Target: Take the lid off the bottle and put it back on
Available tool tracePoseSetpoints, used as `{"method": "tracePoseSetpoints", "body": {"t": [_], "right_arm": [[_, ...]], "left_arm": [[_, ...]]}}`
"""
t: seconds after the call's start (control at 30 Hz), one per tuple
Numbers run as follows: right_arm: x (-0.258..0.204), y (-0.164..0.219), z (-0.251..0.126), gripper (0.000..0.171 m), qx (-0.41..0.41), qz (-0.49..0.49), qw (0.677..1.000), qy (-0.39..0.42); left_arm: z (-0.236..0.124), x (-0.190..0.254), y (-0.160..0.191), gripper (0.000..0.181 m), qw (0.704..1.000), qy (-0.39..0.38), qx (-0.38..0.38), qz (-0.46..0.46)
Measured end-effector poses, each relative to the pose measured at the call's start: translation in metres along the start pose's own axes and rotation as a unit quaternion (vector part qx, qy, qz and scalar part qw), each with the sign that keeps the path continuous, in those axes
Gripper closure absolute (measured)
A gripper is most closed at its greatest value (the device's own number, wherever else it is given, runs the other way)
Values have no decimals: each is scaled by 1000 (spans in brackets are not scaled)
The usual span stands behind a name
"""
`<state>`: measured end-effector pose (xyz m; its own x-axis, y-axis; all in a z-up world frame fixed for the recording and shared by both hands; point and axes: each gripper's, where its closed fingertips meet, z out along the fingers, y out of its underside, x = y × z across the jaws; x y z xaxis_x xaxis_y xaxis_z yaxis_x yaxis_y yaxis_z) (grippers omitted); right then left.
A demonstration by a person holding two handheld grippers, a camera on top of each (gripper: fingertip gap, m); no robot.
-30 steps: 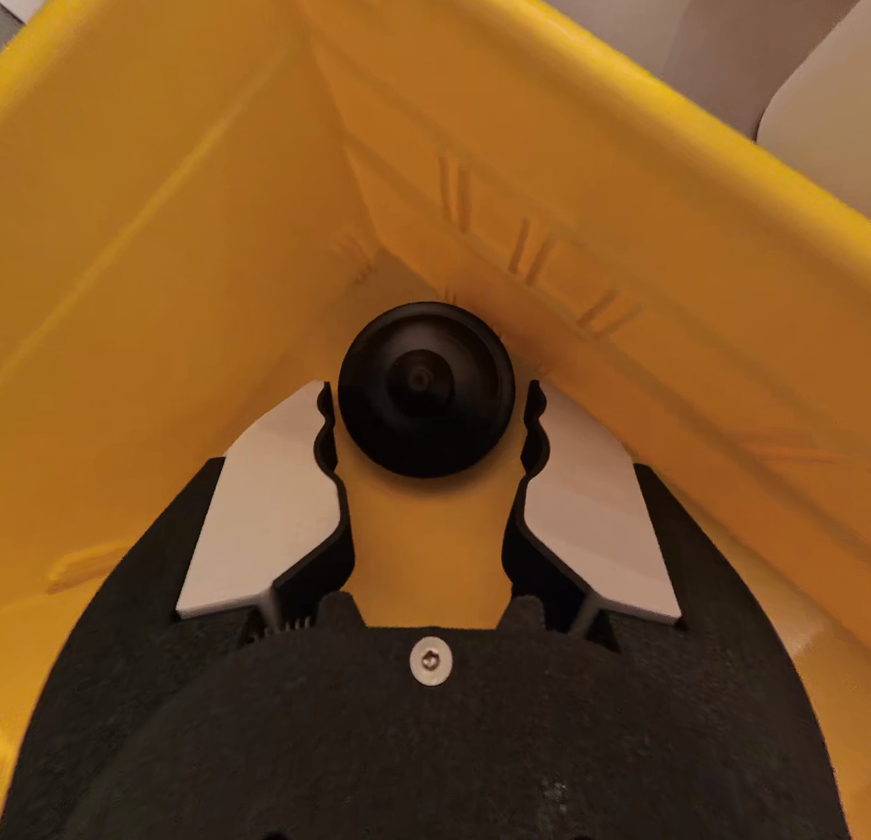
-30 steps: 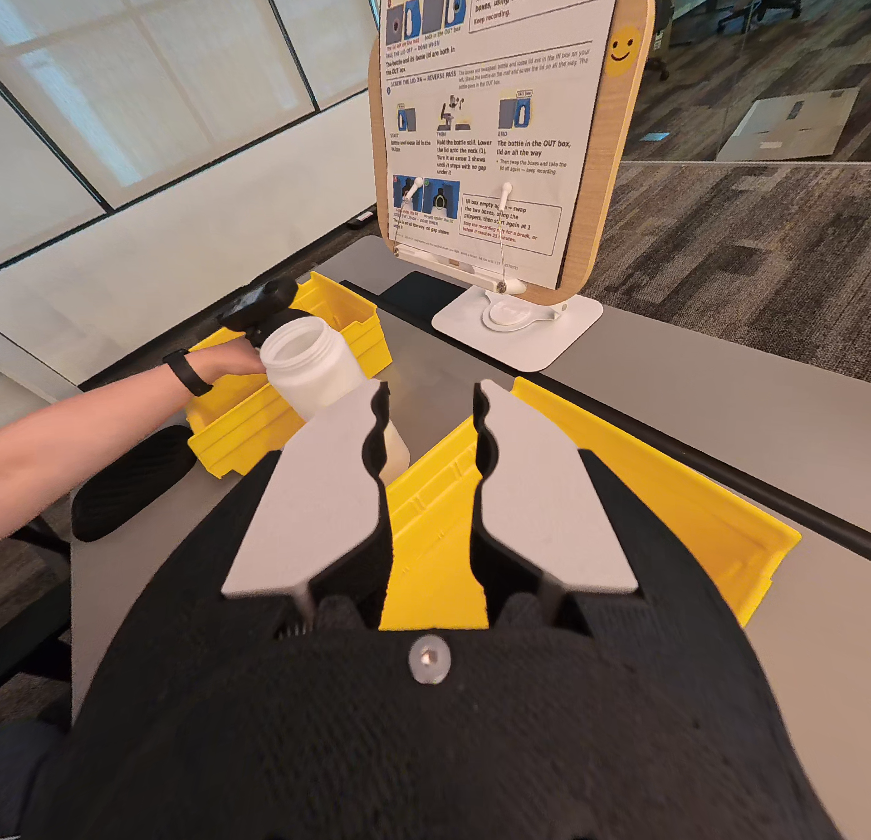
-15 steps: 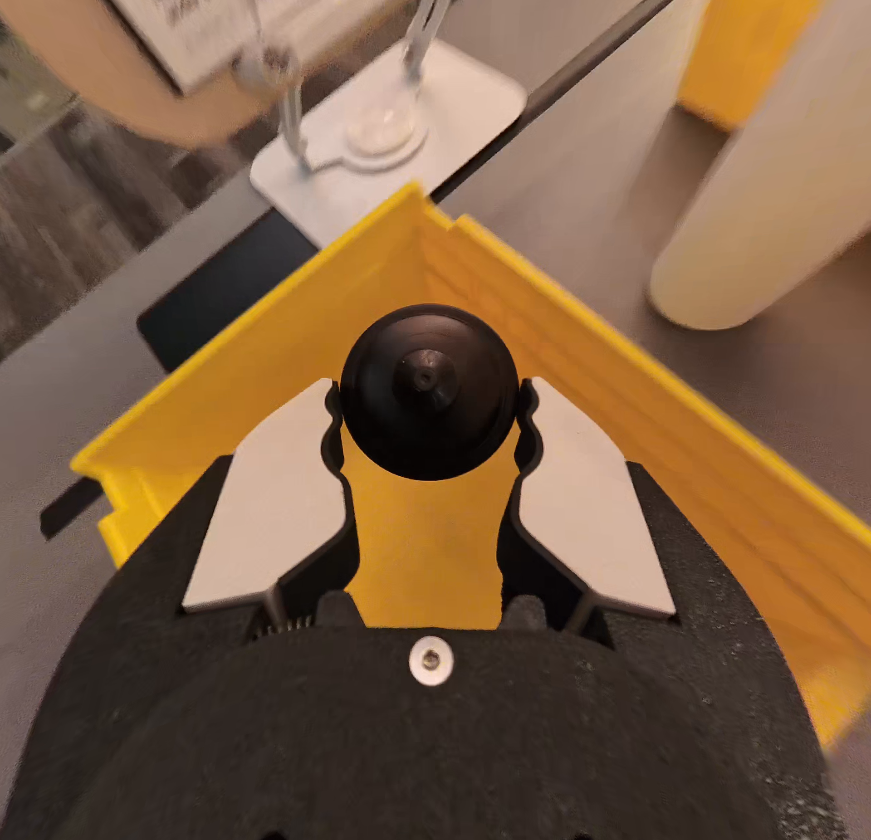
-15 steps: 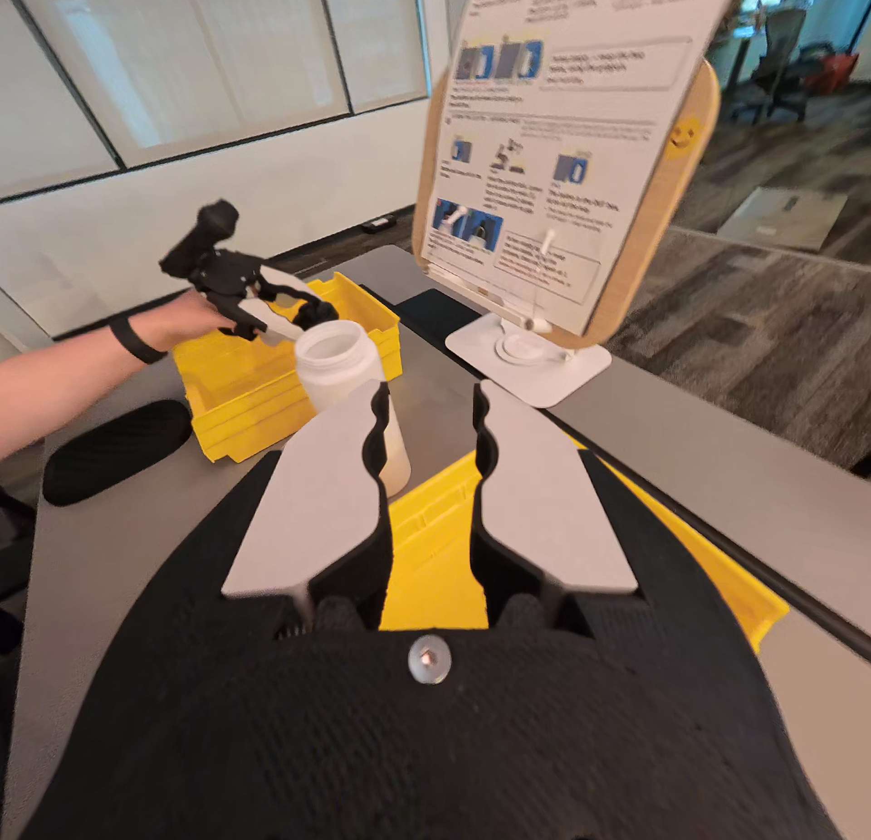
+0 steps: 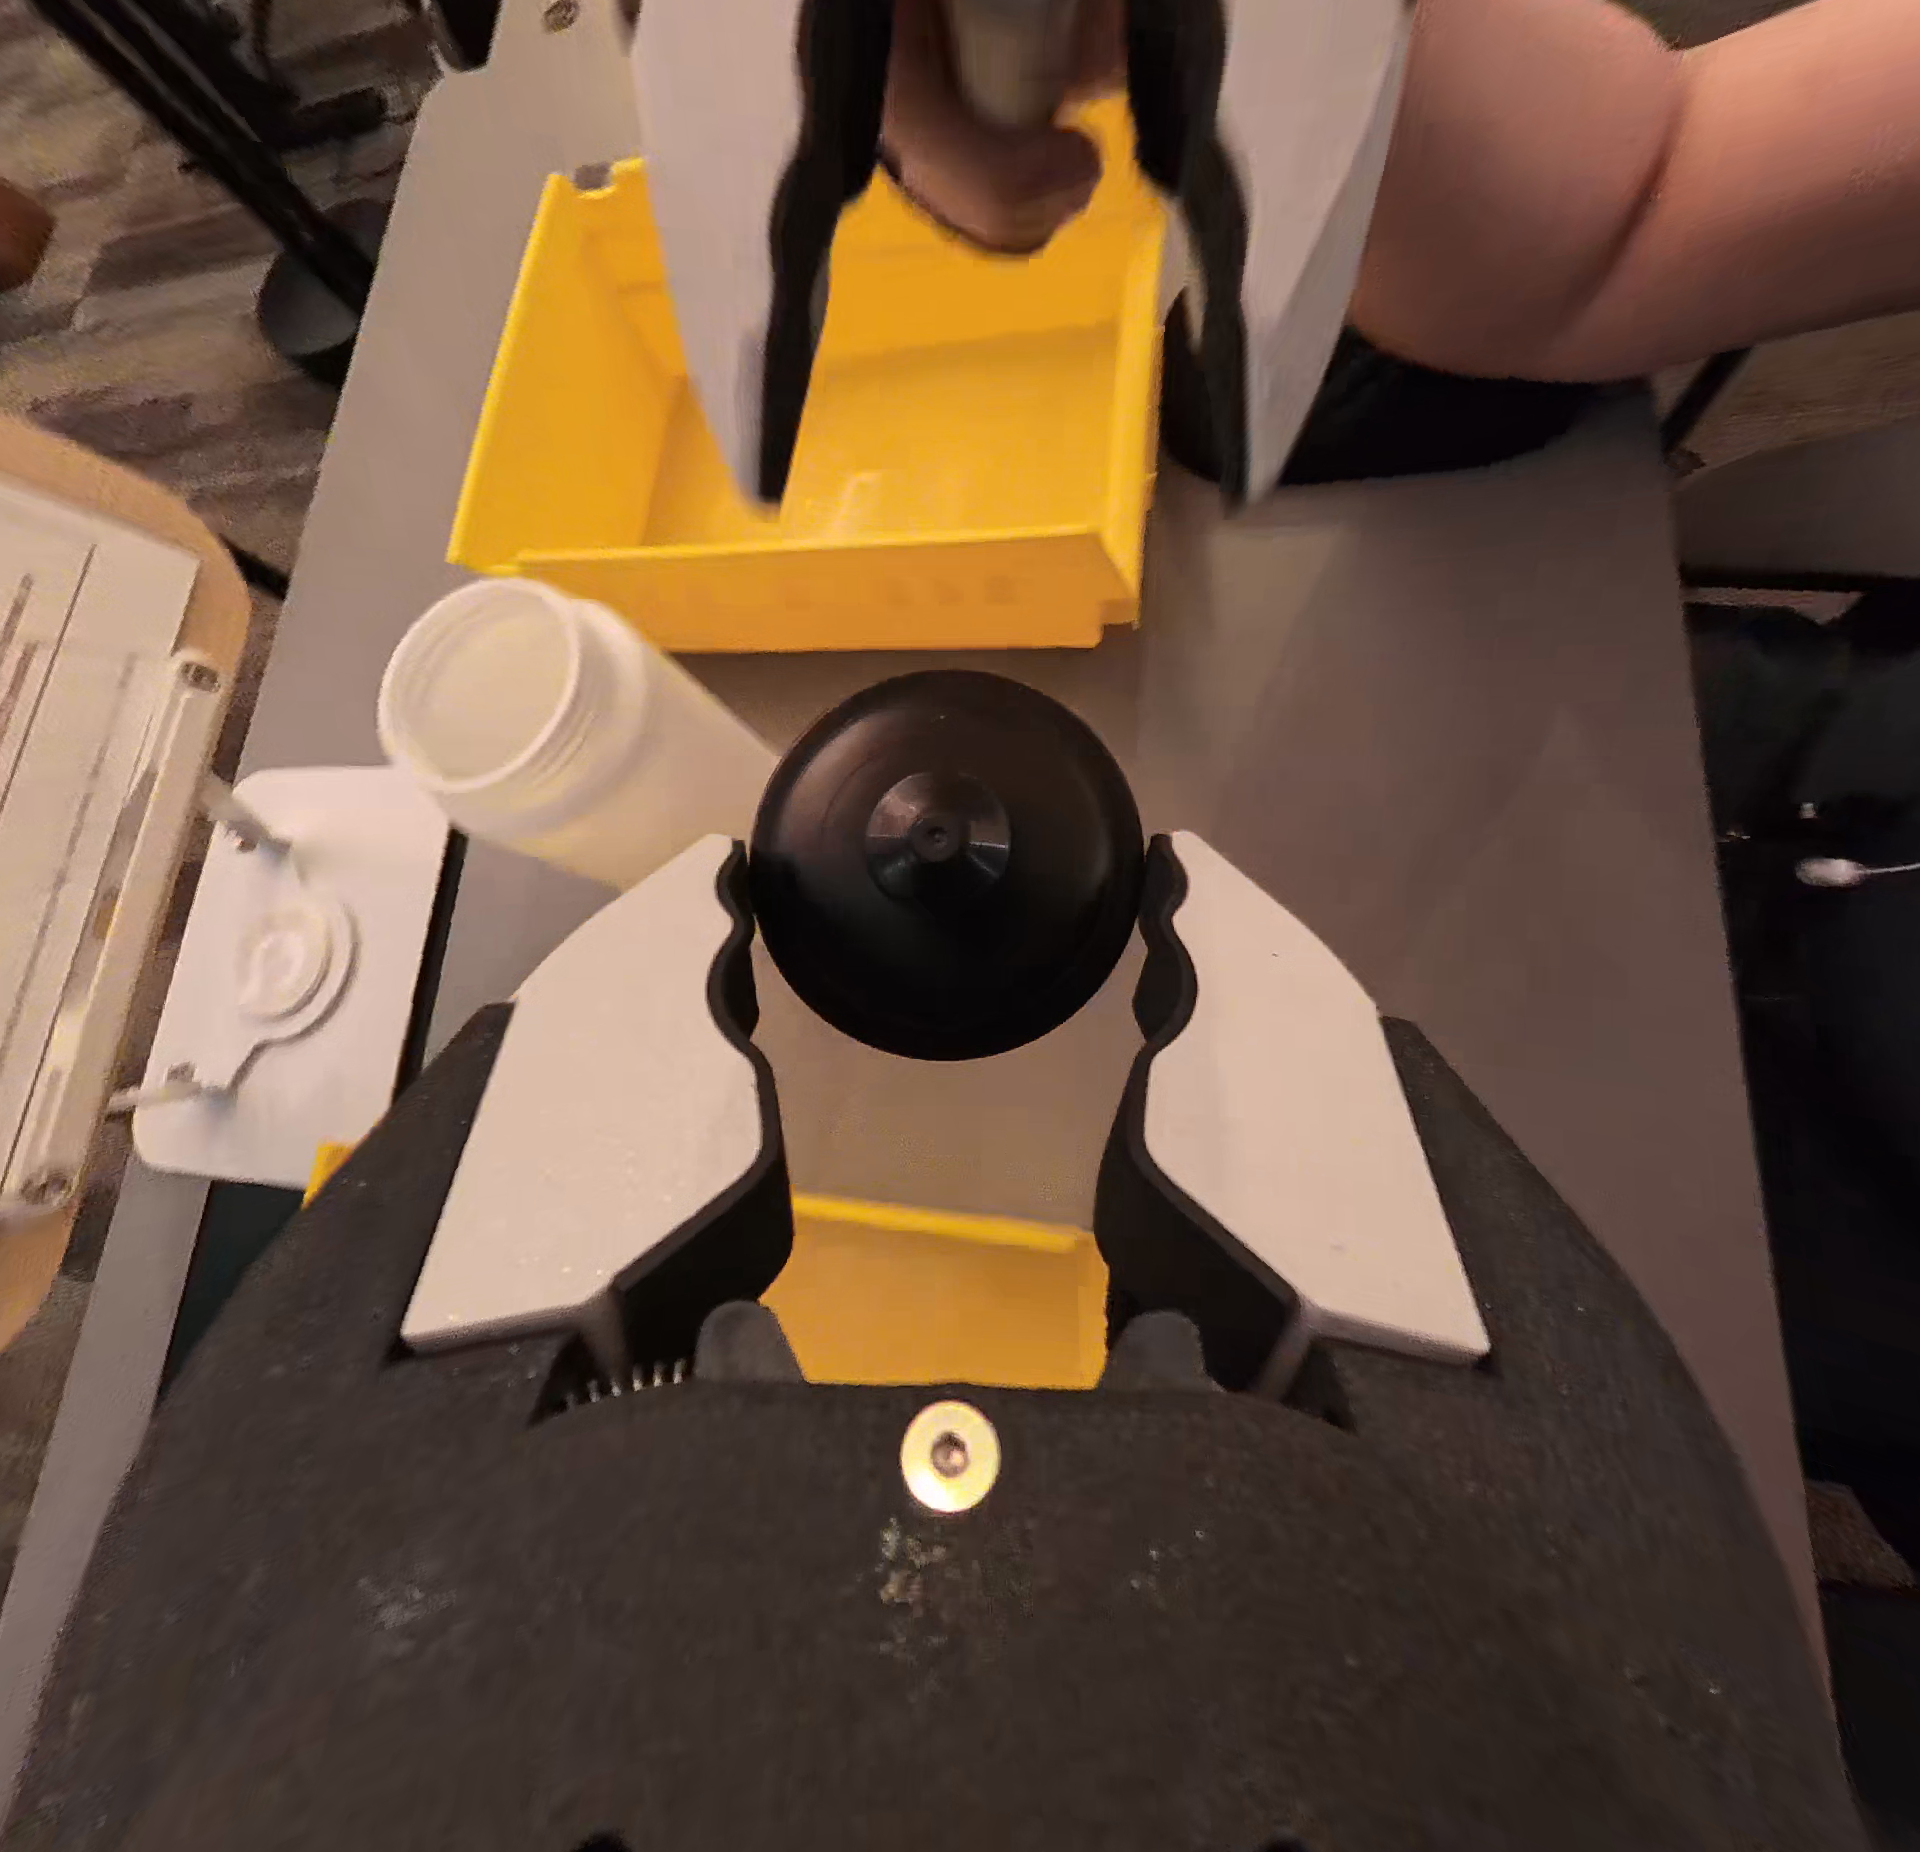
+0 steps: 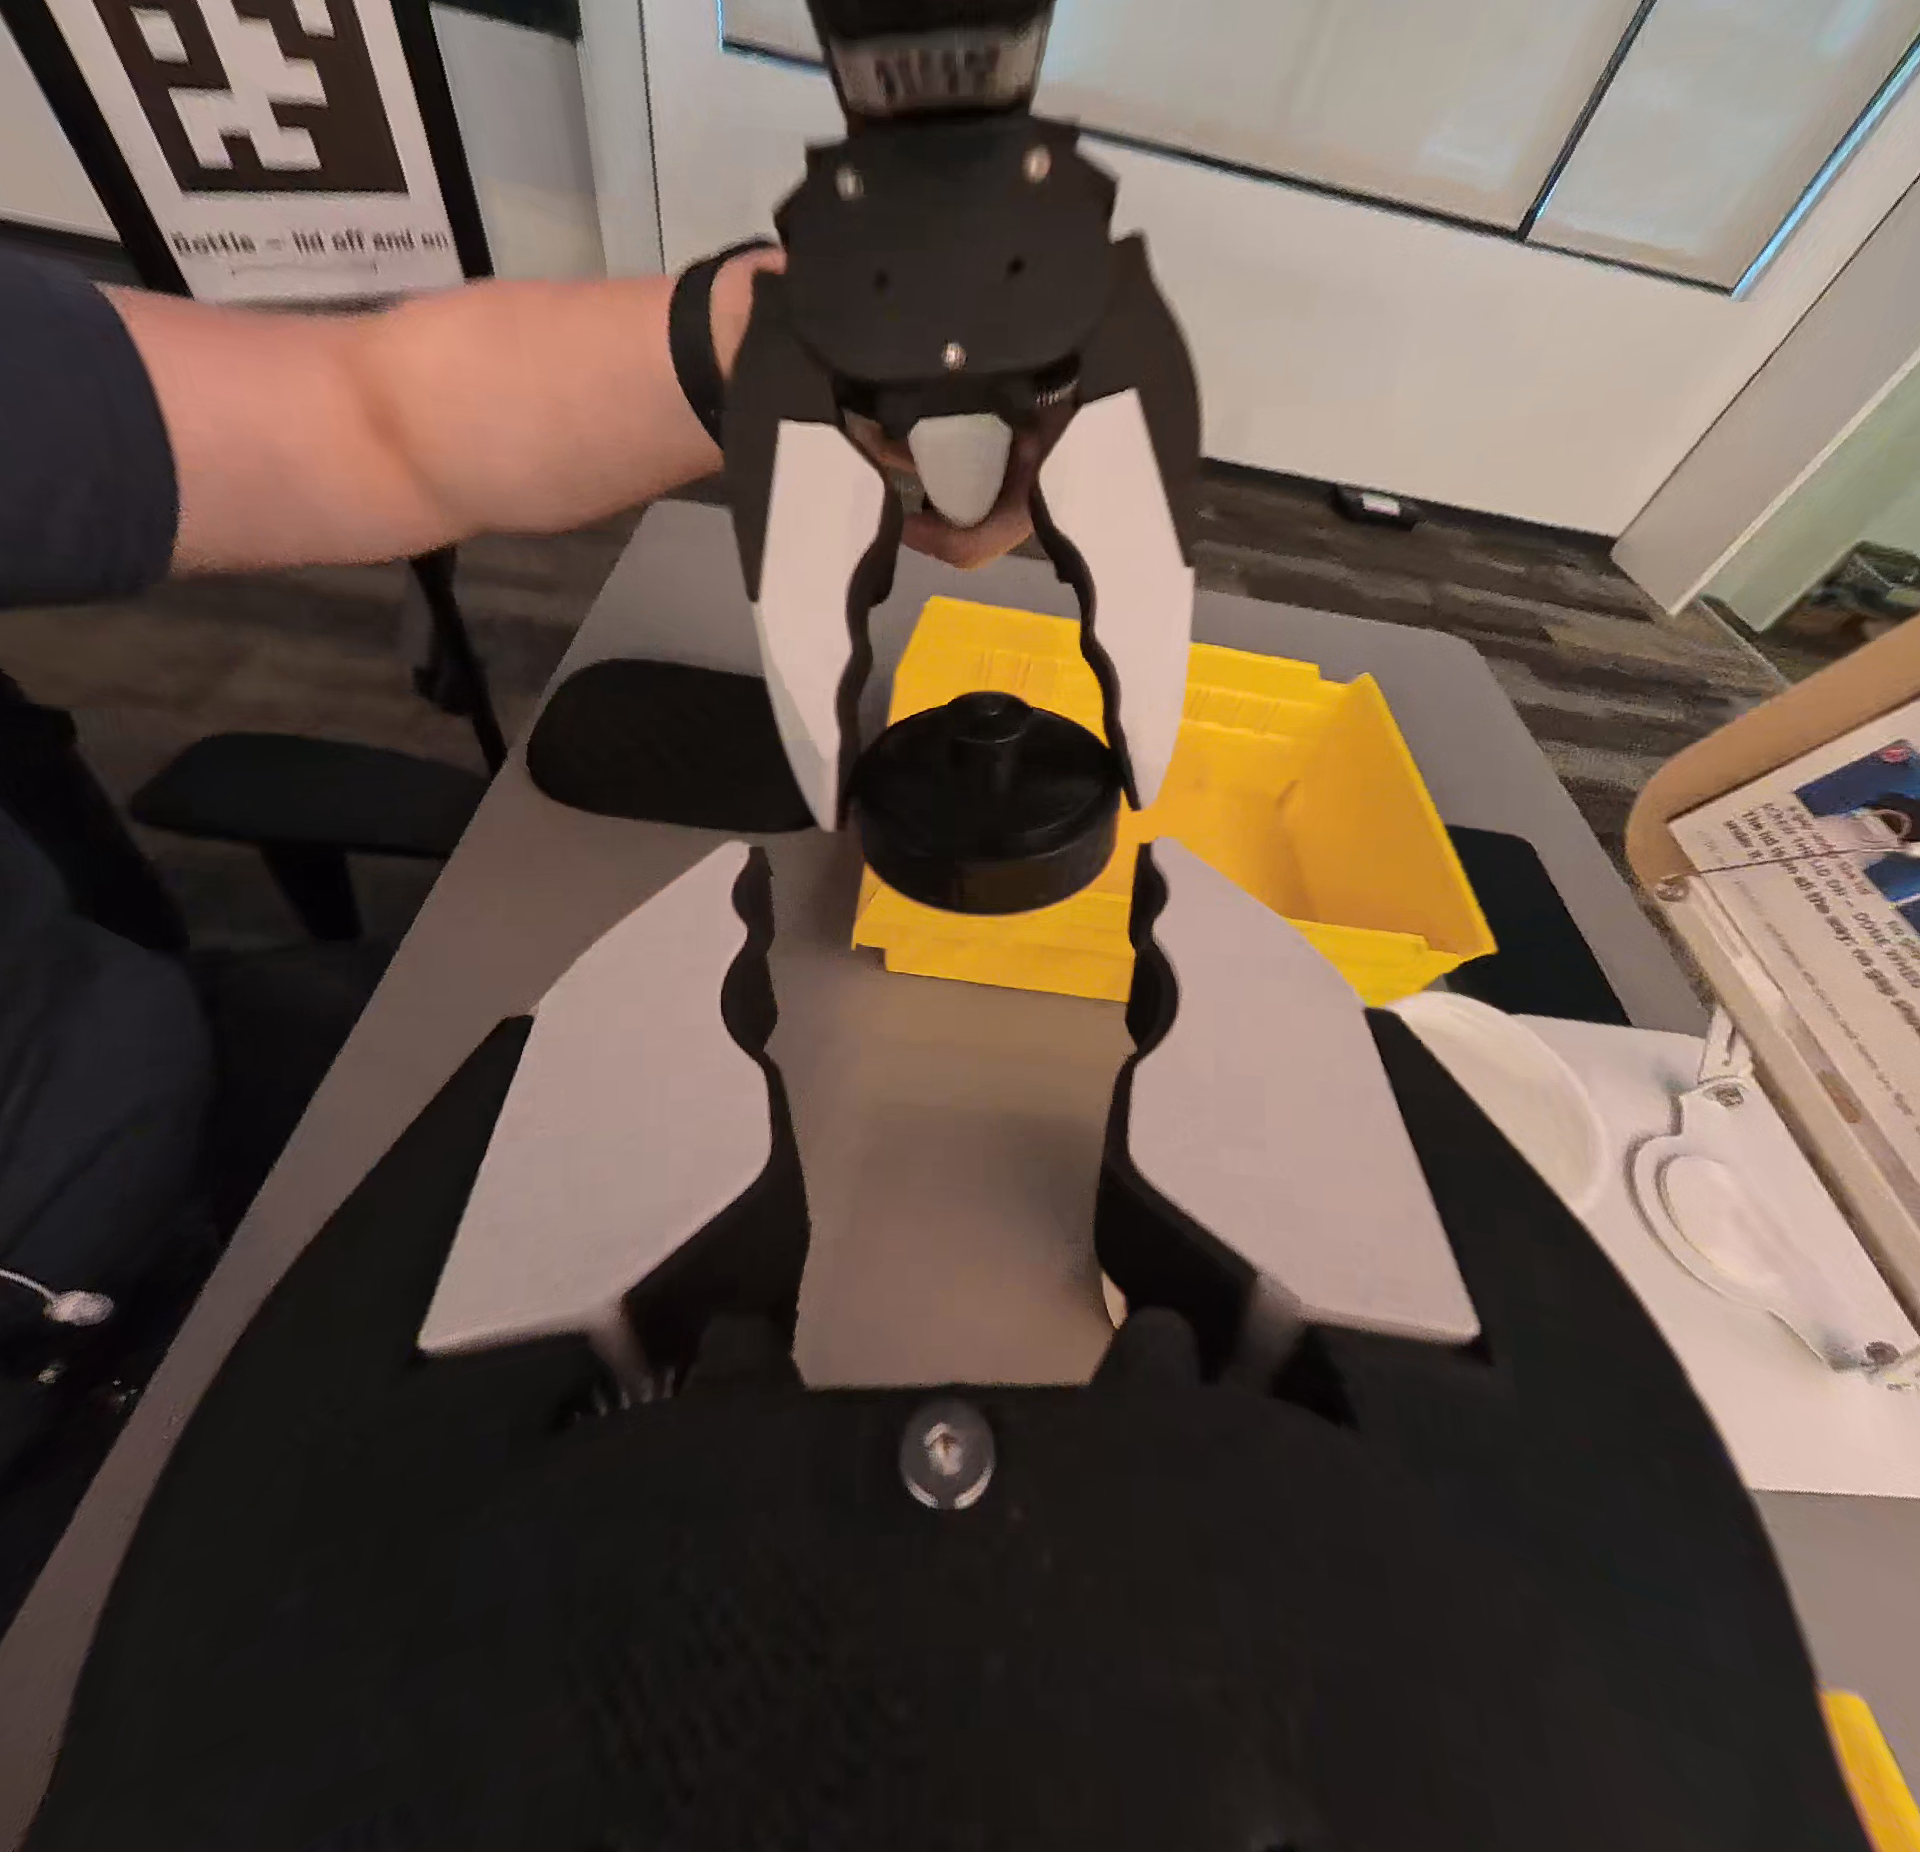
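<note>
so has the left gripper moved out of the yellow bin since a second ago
Yes. The left gripper, shut on the black lid, has left the yellow bin and now hangs over the grey table beside the open bottle.

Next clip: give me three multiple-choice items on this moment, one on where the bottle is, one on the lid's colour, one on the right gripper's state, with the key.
1. Where is the bottle?
A. On the table, beside a yellow bin
B. Inside a yellow bin
C. Held in the right gripper

2. What colour is the lid?
A. White
B. Black
C. Yellow

3. What state is the right gripper in?
A. Shut on the bottle
B. Shut on the lid
C. Open, holding nothing

Key: 1 A, the uncapped bottle stands outside the bin. 2 B, the lid is black in both views. 3 C, its fingers are spread with only table between them; the left gripper holds the lid.
</note>
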<state>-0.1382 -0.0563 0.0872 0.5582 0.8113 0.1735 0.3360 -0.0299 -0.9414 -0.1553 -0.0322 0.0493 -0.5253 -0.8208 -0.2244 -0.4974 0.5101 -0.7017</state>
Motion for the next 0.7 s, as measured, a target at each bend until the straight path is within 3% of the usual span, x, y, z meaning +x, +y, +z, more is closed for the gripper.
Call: {"method": "tracePoseSetpoints", "body": {"t": [0.2,0.6,0.7], "right_arm": [[-6,15,25,104,-43,-11,999,-2],[-1,20,26,106,-64,-33,997,20],[5,19,18,106,-66,-39,996,40]], "left_arm": [[3,13,-23,110,999,22,25,15],[6,8,-19,110,999,4,32,9],[3,-10,-20,89,997,-49,57,-9]]}}
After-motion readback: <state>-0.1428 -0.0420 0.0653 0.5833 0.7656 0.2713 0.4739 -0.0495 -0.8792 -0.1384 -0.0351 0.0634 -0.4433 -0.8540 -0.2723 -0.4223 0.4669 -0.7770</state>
